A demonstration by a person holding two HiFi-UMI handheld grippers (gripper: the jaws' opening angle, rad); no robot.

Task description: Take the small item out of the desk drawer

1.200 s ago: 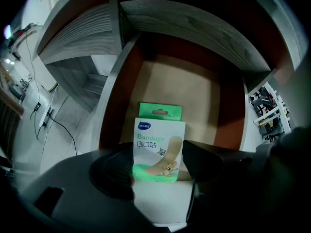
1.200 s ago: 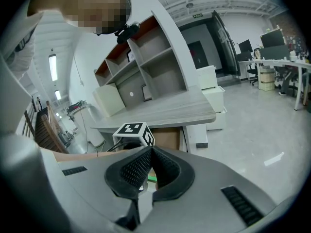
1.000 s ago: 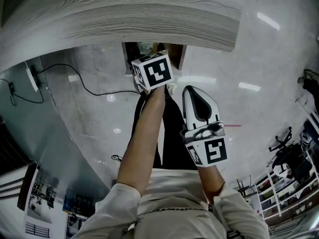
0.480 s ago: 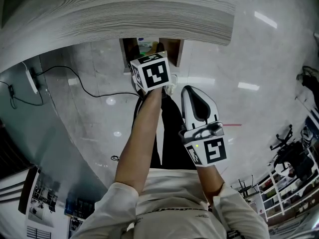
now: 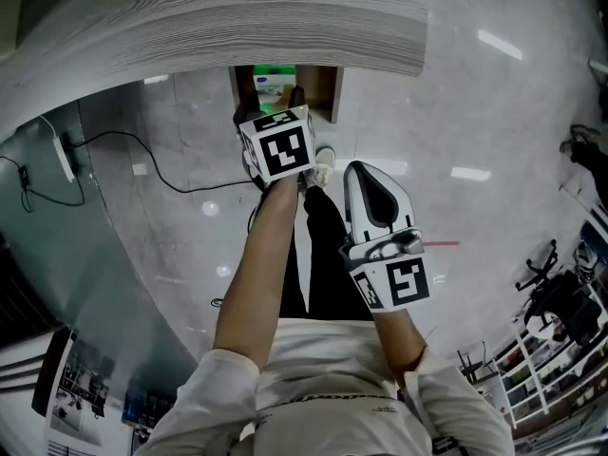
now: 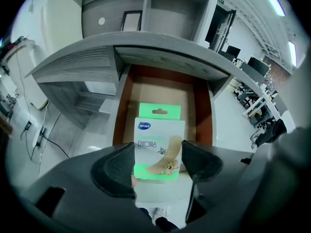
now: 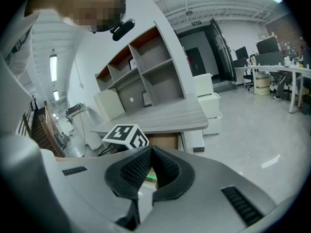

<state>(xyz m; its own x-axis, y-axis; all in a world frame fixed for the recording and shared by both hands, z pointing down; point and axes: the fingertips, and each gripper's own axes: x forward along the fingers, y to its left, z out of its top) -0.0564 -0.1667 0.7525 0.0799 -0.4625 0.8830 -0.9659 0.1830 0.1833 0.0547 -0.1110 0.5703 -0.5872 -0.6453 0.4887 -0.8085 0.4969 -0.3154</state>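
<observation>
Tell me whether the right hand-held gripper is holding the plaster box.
No, the right hand-held gripper has its jaws together on nothing, while the left hand-held gripper clamps the plaster box.

Bench: shelf unit stands at its back. Drawer: pulled out from under the bench's front edge. Box of plasters: above the drawer's front part, between the jaws of the left hand-held gripper, pads against its two sides. Right hand-held gripper: right of the left one, farther back from the drawer, nothing between its jaws. Cable: on the floor, left of the drawer.
</observation>
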